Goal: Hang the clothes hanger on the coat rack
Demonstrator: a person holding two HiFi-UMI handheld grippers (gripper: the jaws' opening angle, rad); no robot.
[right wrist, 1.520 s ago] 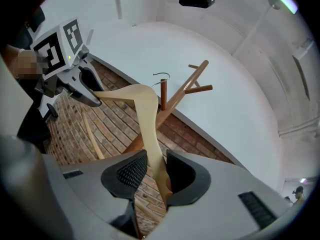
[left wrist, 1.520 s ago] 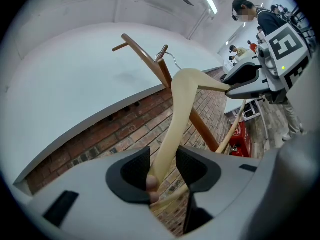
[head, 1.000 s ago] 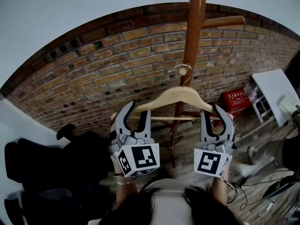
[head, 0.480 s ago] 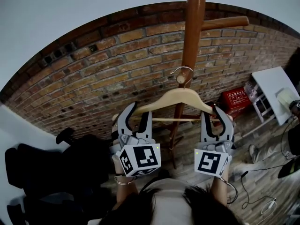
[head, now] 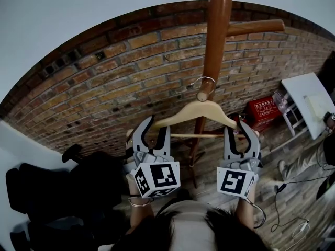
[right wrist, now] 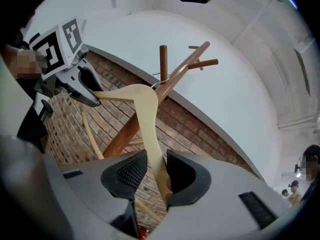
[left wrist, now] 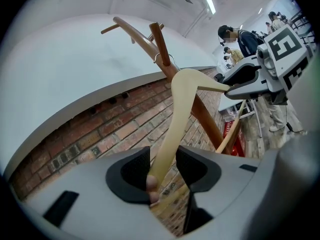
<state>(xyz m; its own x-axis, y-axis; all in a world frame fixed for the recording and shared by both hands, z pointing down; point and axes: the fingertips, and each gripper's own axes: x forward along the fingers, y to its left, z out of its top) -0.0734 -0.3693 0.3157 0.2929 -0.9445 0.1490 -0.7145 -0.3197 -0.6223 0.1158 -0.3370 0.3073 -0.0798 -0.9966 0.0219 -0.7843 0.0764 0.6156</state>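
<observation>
Clamping pale wooden clothes hanger [head: 201, 109] by both ends: left gripper [head: 156, 124], right gripper [head: 236, 125], jaws narrowed onto the wood. Head view alone places its metal hook [head: 202, 80] over a peg [head: 201, 95] of the brown wooden coat rack [head: 217, 30]; contact unclear.

Room before me: brick wall [head: 104, 82], white wall [head: 78, 14] above it. Plank floor [head: 301, 197] below it; red box [head: 264, 111] at its foot; black chair [head: 47, 192] left.
</observation>
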